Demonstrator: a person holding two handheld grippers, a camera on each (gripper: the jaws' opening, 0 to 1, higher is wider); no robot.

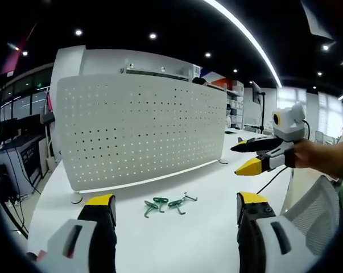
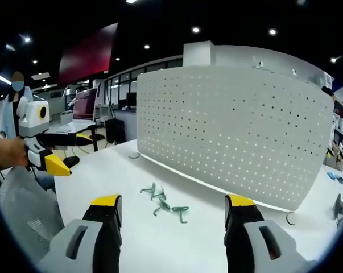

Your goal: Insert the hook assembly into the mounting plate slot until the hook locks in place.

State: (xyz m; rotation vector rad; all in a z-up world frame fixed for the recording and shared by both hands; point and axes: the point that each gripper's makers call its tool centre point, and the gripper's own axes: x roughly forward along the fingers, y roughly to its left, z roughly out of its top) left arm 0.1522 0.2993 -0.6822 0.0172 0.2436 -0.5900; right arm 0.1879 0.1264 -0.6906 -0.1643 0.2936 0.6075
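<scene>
White table, green hooks before pegboard.

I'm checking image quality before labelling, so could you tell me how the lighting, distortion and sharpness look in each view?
Left gripper view: fisheye bends the pegboard and a ceiling light strip; the green hooks are small and soft. Right gripper view: even overhead light, the pegboard bulges likewise, the hooks cast faint shadows on the white table.

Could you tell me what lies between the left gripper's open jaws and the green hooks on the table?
Nothing: in the left gripper view, only bare white table separates the left gripper from the green hooks, which lie before the pegboard.
</scene>
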